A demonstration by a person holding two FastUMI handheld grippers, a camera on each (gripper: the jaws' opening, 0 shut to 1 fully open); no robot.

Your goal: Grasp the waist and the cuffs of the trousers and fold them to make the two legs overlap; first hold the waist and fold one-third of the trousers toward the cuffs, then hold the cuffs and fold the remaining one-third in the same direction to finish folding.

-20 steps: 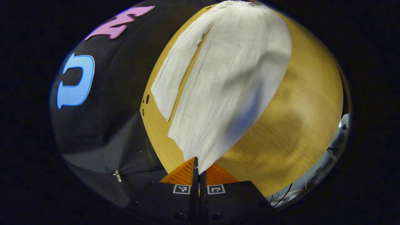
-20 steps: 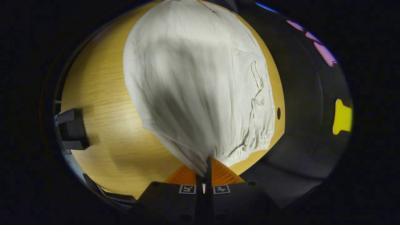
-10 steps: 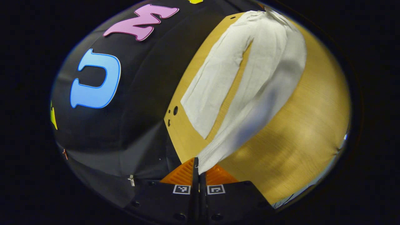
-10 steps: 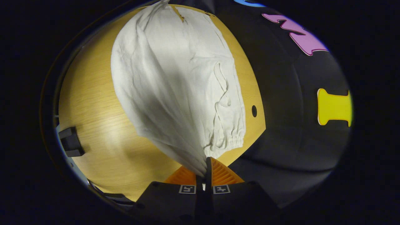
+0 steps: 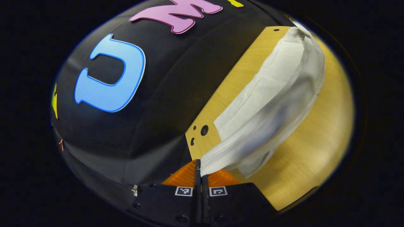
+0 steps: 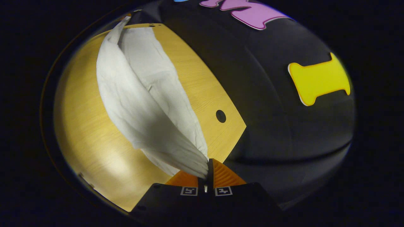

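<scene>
Sweeping over now: the white trousers (image 5: 271, 104) hang in a soft arc, one leg lifted and carried above the other, which lies flat on the wooden counter (image 5: 318, 148). The left gripper (image 5: 201, 171) has its fingers pinched tight on a cuff edge; the right gripper (image 6: 208, 170) is likewise clamped on the cloth at the waist end of the trousers (image 6: 139, 104), above the counter (image 6: 91, 138).

This fabric looks light, thin and limp, so it should sag and billow between the two holds. Best taken at the hems, the cuff and the waistband, where the cloth is thicker and less likely to slip.

Compared with a second ago, the spread legs have closed up: the raised leg has swung across toward the far one, and both cameras have tilted up toward the booth wall.
</scene>
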